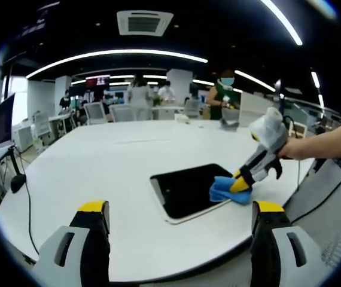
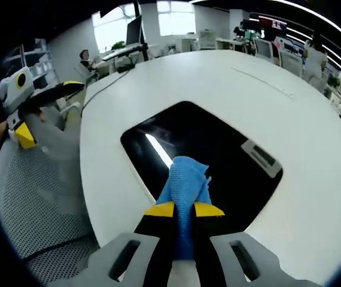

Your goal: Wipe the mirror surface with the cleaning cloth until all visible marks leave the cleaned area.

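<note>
Cloth (image 2: pixel 185 185) clamped in right tool (image 2: pixel 184 209) lies lengthwise along jaws on mirror (image 2: pixel 218 149); left tool (image 1: pixel 179 206) spread.

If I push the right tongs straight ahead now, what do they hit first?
Probably the dark rectangular mirror: the right tongs, shut on the blue cleaning cloth, point onto it. Depth is uncertain.

Open-plan office — desks (image 1: pixel 57 119), monitor (image 1: pixel 3 122), swivel chairs (image 1: pixel 96 111), ceiling strip lights (image 1: pixel 116 57).
</note>
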The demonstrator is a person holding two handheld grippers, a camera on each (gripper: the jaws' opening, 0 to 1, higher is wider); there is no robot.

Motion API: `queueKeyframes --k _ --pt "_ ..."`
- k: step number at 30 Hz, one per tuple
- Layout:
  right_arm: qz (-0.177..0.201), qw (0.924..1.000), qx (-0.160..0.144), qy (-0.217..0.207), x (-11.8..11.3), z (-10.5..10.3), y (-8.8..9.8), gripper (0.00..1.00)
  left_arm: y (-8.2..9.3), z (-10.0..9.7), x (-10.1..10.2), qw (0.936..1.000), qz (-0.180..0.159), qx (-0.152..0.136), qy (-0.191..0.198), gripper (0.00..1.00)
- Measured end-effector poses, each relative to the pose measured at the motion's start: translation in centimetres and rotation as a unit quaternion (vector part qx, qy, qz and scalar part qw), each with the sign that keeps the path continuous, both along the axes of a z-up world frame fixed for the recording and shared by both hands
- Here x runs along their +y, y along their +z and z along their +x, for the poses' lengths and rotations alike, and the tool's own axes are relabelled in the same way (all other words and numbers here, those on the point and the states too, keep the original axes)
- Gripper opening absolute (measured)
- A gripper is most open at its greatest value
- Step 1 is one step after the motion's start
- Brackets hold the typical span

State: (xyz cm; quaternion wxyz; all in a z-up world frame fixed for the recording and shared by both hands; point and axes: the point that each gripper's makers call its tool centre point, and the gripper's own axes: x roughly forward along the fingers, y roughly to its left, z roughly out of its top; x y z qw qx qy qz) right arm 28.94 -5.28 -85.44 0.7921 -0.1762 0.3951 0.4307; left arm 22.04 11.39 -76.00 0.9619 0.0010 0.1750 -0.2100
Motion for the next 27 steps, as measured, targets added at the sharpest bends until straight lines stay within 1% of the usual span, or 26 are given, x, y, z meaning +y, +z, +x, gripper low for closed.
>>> queueKeyframes --k 7,22,27 --pt "0.007 1.0 0.003 0.0 0.3 0.0 0.0 0.05 0.0 0.0 0.0 1.0 0.0 0.001 -0.001 0.99" --pt "0.016 0.9994 0.008 0.029 3.9 -0.3 0.0 0.05 0.0 0.0 -0.1 1.0 -0.001 0.001 -0.004 0.99" --pt "0.016 0.9993 0.008 0.032 4.7 -0.3 0.0 0.05 0.0 0.0 -0.1 1.0 -0.001 0.001 -0.004 0.99"
